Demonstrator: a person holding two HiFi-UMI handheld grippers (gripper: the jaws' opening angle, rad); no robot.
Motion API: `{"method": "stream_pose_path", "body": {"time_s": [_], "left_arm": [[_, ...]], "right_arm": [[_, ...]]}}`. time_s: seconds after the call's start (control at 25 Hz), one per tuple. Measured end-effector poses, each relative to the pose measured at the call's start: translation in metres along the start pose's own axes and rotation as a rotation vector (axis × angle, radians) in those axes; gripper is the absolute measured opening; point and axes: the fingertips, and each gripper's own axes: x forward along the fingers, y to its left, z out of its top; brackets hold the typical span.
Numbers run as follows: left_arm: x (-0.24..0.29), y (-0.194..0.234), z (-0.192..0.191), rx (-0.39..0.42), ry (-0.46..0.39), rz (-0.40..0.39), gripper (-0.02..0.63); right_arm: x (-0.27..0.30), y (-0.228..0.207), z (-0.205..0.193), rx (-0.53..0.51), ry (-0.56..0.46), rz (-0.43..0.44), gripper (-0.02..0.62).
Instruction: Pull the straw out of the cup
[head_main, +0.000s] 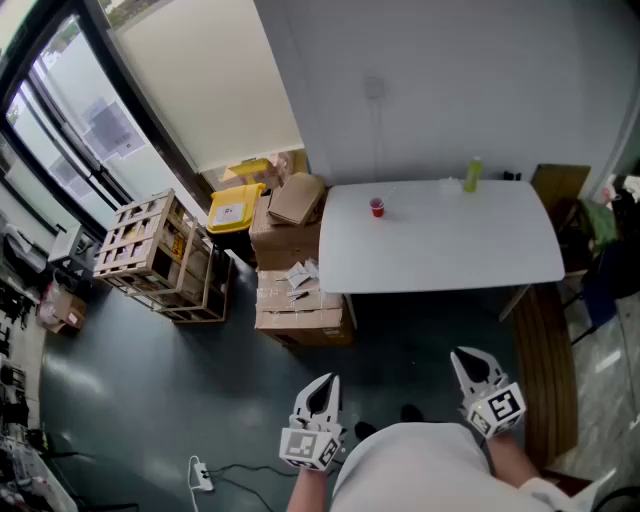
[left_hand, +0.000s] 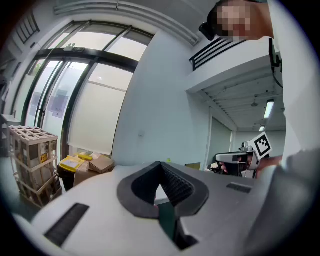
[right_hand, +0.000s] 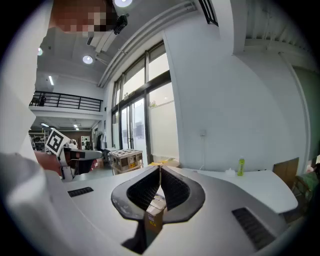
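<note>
A small red cup (head_main: 377, 207) stands on the far left part of the white table (head_main: 440, 255). It is too small here for me to make out a straw. My left gripper (head_main: 324, 386) and my right gripper (head_main: 468, 358) are held close to my body, well short of the table and far from the cup. In the left gripper view the left gripper (left_hand: 160, 167) has its jaws together with nothing between them. The right gripper (right_hand: 160, 170) looks the same in its own view, tips touching and empty.
A green bottle (head_main: 472, 174) stands at the table's far edge. Cardboard boxes (head_main: 300, 290), a yellow bin (head_main: 235, 210) and a wooden crate (head_main: 160, 255) sit left of the table. A wooden board (head_main: 548, 370) lies to the right, and a power strip (head_main: 200, 475) is on the dark floor.
</note>
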Motion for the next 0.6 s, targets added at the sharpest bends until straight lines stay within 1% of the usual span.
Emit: {"method": "stream_pose_path", "body": {"time_s": [0.28, 0.6], "left_arm": [[0.0033, 0.0047, 0.0002, -0.012, -0.009, -0.008, 0.002], [0.0059, 0.0064, -0.0036, -0.006, 0.0, -0.025, 0.002]], "right_arm": [[0.004, -0.0003, -0.003, -0.004, -0.014, -0.003, 0.04], [0.0053, 0.0017, -0.0034, 0.004, 0.006, -0.004, 0.04]]}}
